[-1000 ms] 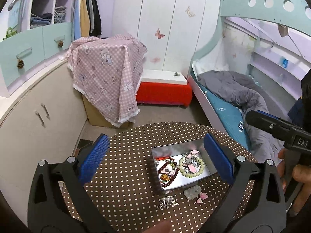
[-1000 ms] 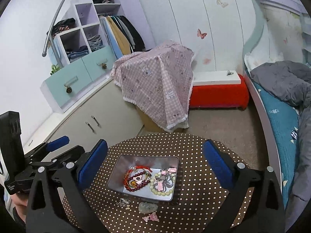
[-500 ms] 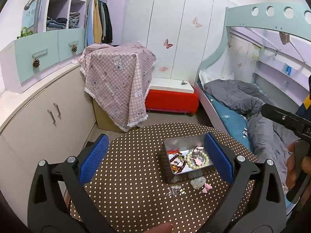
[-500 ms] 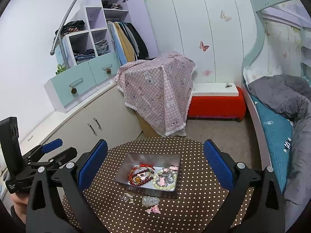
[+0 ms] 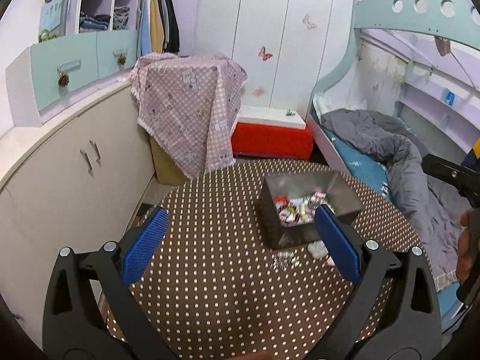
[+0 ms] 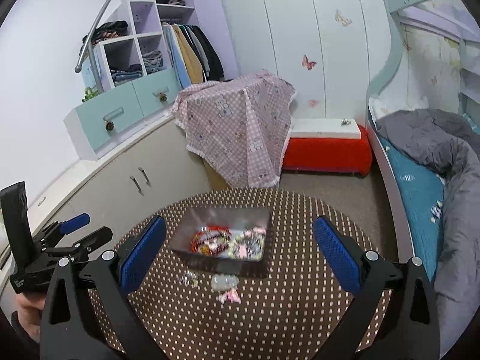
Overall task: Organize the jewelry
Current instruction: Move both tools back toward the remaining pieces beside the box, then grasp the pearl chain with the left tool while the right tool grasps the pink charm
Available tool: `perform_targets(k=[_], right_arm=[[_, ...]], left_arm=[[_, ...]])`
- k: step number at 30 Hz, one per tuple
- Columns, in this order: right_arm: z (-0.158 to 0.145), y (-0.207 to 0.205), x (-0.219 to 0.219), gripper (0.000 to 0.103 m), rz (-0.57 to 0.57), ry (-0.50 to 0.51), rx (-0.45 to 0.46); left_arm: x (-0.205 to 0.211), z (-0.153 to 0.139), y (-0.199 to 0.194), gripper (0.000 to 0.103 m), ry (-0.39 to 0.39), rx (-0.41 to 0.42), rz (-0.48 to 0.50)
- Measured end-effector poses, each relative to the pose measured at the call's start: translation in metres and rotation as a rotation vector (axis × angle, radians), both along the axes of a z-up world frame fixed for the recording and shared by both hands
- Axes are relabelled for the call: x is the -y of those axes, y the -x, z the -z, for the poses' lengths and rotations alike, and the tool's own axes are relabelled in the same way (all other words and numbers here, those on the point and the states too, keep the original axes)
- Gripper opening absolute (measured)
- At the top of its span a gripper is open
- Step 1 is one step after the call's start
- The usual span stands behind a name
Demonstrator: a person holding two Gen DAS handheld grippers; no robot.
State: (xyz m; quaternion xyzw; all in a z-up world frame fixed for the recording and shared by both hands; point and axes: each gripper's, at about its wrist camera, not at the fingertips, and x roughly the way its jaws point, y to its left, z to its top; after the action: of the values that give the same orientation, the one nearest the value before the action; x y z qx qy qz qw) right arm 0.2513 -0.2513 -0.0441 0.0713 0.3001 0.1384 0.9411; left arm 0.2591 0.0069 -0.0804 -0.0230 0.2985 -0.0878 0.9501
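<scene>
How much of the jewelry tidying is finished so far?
Most pieces already lie in the metal tin. Nothing is in hand: the left gripper and right gripper are both open and empty. Left: three small pieces on the dotted tablecloth before the tin.

**Jewelry: tin and strays**

Open metal tin (image 6: 222,240) sits on dotted worktop (image 6: 270,315), holding a blurred heap of red and pale beads (image 6: 228,241). Three loose pieces (image 6: 223,283) lie just outside its near wall.

A round counter (image 6: 270,315) in brown polka-dot cloth carries a metal tin (image 6: 222,265) of jewelry, with loose trinkets (image 6: 223,283) just beside it.
</scene>
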Motion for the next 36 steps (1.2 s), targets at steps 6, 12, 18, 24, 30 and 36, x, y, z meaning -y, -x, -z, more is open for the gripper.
perform_targets(k=[6,12,18,24,30,36], right_arm=[[0.039,0.005,0.006,0.095,0.008,-0.008,-0.103],[0.073,0.01,0.003,0.095,0.004,0.001,-0.185],[0.088,0.013,0.001,0.095,-0.008,-0.012,-0.224],[0.098,0.013,0.0,0.095,-0.004,-0.014,-0.249],[0.103,0.011,-0.001,0.095,-0.003,-0.017,-0.263],[0.107,0.006,-0.005,0.095,-0.012,0.001,-0.273]], left_arm=[[0.005,0.032,0.001,0.096,-0.03,-0.064,0.004],[0.02,0.066,-0.01,0.096,-0.089,-0.137,0.034],[0.035,0.096,-0.032,0.096,-0.155,-0.215,0.063],[0.048,0.107,-0.043,0.096,-0.202,-0.246,0.093],[0.056,0.108,-0.052,0.095,-0.226,-0.254,0.093],[0.062,0.107,-0.056,0.059,-0.158,-0.259,0.158]])
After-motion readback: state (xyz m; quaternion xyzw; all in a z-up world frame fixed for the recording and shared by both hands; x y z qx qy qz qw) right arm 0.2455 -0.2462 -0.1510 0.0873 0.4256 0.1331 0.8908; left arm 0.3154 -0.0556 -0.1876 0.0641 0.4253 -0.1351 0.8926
